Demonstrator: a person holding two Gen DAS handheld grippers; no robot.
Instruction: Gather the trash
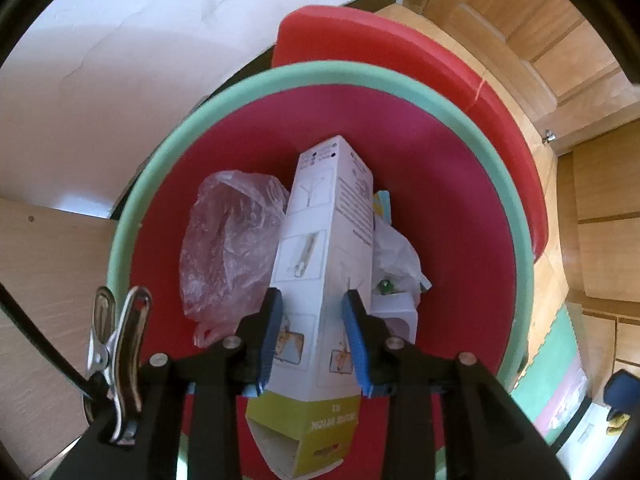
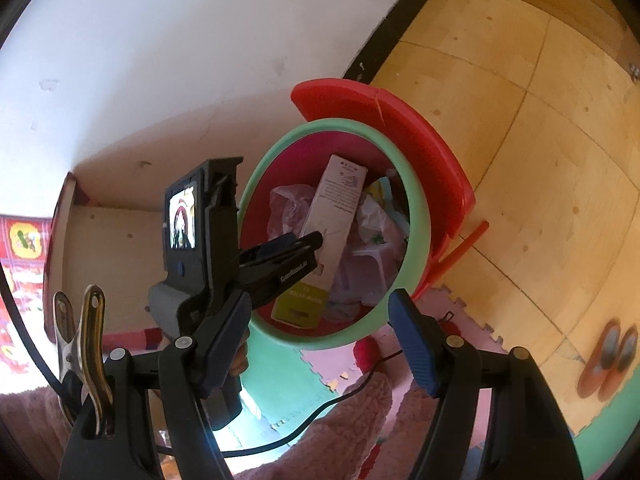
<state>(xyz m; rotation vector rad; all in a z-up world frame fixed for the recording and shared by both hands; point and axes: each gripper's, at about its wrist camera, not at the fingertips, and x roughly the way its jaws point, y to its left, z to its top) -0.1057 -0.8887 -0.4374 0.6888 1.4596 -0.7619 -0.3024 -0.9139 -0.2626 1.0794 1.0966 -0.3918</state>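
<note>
Left gripper (image 1: 314,328) pointing straight down into bin (image 1: 120,240) — long white carton (image 1: 320,240) between blue pads (image 1: 270,332), pads close at carton's sides, contact not certain; grip or release cannot be told. Carton's far end down among bagged trash inside bin: clear plastic bag (image 1: 224,240) left of fingers, white bag (image 1: 396,256) right. Red lid (image 1: 400,52) raised beyond bin. Right gripper (image 2: 324,340) spread wide, empty, hovering near bin's rim, above foam mat (image 2: 280,368).
</note>
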